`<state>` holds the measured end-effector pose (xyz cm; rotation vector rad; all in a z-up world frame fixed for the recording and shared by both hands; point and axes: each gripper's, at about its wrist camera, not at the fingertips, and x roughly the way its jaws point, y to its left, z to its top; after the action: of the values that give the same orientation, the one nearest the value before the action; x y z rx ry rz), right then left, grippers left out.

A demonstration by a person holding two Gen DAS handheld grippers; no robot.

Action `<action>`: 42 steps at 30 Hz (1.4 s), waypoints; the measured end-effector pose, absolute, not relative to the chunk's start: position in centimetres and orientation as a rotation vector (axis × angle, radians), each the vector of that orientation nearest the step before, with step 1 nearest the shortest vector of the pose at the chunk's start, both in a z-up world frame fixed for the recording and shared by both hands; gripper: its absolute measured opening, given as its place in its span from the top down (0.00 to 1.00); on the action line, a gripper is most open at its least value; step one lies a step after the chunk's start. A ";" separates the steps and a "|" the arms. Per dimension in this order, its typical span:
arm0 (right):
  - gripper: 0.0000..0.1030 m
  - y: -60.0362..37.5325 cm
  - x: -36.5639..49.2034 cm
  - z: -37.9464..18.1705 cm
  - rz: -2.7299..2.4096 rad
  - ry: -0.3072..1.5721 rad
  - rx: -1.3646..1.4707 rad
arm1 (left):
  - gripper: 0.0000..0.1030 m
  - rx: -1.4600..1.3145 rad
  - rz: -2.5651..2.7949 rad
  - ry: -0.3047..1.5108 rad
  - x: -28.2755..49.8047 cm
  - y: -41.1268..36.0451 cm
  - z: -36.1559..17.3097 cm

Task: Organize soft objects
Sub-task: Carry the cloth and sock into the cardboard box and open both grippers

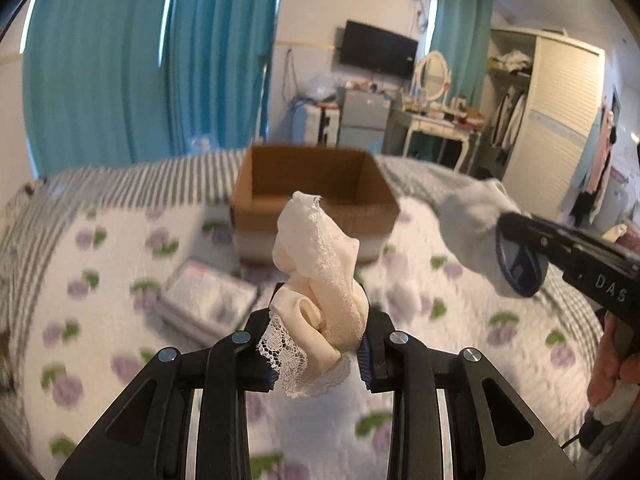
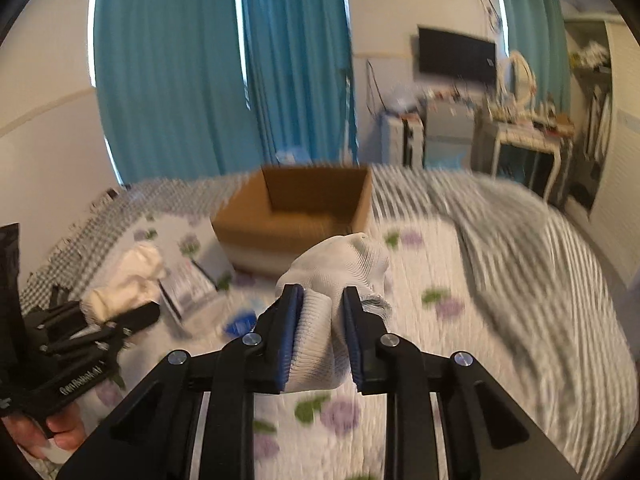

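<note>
Teal curtains and a floral quilt [image 1: 120, 360] frame the scene, with a cardboard box [image 1: 312, 196] set at centre frame. A cream lace garment [image 1: 316, 280] is pinched by the left gripper [image 1: 320, 356], rising above its jaws. A white sock [image 2: 332, 280] is pinched by the right gripper [image 2: 320, 340]. Loose folds could probably be caught on the box rim or slipped from the pads.

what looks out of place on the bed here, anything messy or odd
Nothing looks spilled or damaged. The cardboard box sits upright and open on the floral quilt, with a flat clear packet lying loose in front of it. Both tongs hold bunched fabric in the air: left a cream lace piece, right a white sock.
</note>
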<state>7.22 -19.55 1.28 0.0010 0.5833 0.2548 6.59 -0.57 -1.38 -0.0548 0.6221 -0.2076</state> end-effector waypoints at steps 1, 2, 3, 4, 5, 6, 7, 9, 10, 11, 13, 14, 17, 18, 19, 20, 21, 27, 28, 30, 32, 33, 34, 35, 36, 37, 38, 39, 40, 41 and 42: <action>0.78 -19.2 7.9 2.2 0.267 0.566 -0.006 | 0.72 -0.048 -0.214 0.609 7.6 -0.7 -0.5; 0.78 -18.7 9.0 3.4 0.280 0.544 -0.018 | 0.72 -0.044 -0.218 0.598 8.6 -0.8 0.3; 0.78 -18.2 10.2 4.3 0.294 0.529 -0.031 | 0.72 -0.035 -0.220 0.582 10.1 -1.0 1.3; 0.78 -17.9 11.3 4.9 0.302 0.518 -0.039 | 0.72 -0.031 -0.220 0.573 11.1 -1.0 1.7; 0.78 -17.6 12.6 5.4 0.307 0.508 -0.046 | 0.72 -0.020 -0.216 0.566 12.4 -1.1 2.1; 0.78 -17.3 14.6 5.9 0.313 0.502 -0.053 | 0.72 -0.008 -0.208 0.560 13.7 -1.2 2.4; 0.78 -17.0 16.0 5.9 0.318 0.506 -0.058 | 0.72 0.009 -0.203 0.553 15.5 -1.3 2.5; 0.78 -16.7 19.8 5.6 0.331 0.523 -0.054 | 0.72 0.039 -0.190 0.552 19.3 -1.4 2.1; 0.78 -16.6 21.1 5.3 0.336 0.533 -0.051 | 0.72 0.051 -0.185 0.563 21.1 -1.4 1.5; 0.78 -16.6 22.9 4.7 0.340 0.547 -0.047 | 0.72 0.058 -0.179 0.571 22.1 -1.4 0.9; 0.78 -16.5 26.1 3.1 0.339 0.582 -0.048 | 0.72 0.077 -0.170 0.600 25.2 -1.3 -0.8; 0.78 -16.4 27.4 2.4 0.334 0.595 -0.047 | 0.72 0.077 -0.171 0.613 26.4 -1.2 -1.7; 0.78 -16.3 30.4 0.0 0.340 0.627 -0.039 | 0.72 0.085 -0.181 0.643 29.2 -0.9 -4.1; 0.78 -16.3 31.3 -0.8 0.347 0.633 -0.031 | 0.70 0.092 -0.179 0.643 29.7 -0.8 -4.6; 0.75 -16.2 32.0 -1.4 0.354 0.635 -0.024 | 0.68 0.091 -0.197 0.636 30.1 -0.7 -5.1; 0.74 -16.8 32.1 -1.8 0.353 0.635 -0.019 | 0.68 0.083 -0.225 0.637 30.2 -0.9 -5.3; 0.61 -16.9 32.4 -2.3 0.360 0.629 -0.010 | 0.61 0.073 -0.243 0.643 30.4 -0.9 -5.5; 0.28 -18.2 31.6 -1.7 0.330 0.593 0.025 | 0.22 0.075 -0.177 0.640 30.2 -0.1 -5.0; 0.28 -18.3 31.2 -1.1 0.322 0.587 0.019 | 0.22 0.074 -0.169 0.640 30.0 0.0 -4.6; 0.28 -18.7 30.0 0.4 0.320 0.565 0.018 | 0.22 0.058 -0.165 0.627 28.7 0.3 -3.1; 0.28 -19.1 28.3 2.4 0.319 0.546 0.024 | 0.22 0.055 -0.161 0.604 27.4 0.5 -1.4; 0.28 -19.3 27.6 3.2 0.320 0.538 0.024 | 0.22 0.061 -0.154 0.576 26.0 0.6 0.1; 0.28 -19.4 26.4 4.6 0.319 0.525 0.019 | 0.22 0.067 -0.151 0.559 25.1 0.5 1.1; 0.28 -19.5 24.9 6.1 0.312 0.506 0.009 | 0.22 0.073 -0.150 0.535 24.0 0.4 2.5; 0.28 -19.6 23.9 7.1 0.304 0.487 0.001 | 0.22 0.079 -0.148 0.511 23.2 0.5 3.7; 0.28 -19.8 22.3 8.7 0.294 0.460 -0.014 | 0.22 0.087 -0.140 0.482 21.5 0.6 5.3; 0.28 -20.0 20.7 10.3 0.293 0.437 -0.029 | 0.22 0.090 -0.138 0.457 20.1 0.6 6.7; 0.27 -20.1 19.4 11.5 0.296 0.424 -0.039 | 0.22 0.092 -0.141 0.440 19.2 0.9 7.8; 0.24 -20.2 18.3 12.6 0.297 0.415 -0.046 | 0.22 0.094 -0.146 0.420 17.6 1.0 9.1; 0.22 -20.3 17.1 13.6 0.295 0.406 -0.053 | 0.22 0.096 -0.150 0.406 16.3 1.1 10.0; 0.19 -20.5 15.5 14.7 0.296 0.394 -0.061 | 0.22 0.101 -0.149 0.394 15.2 1.2 10.7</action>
<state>15.50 -20.54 14.67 -0.0614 0.3944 0.2960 15.18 1.21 10.72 0.1006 0.3937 -0.1493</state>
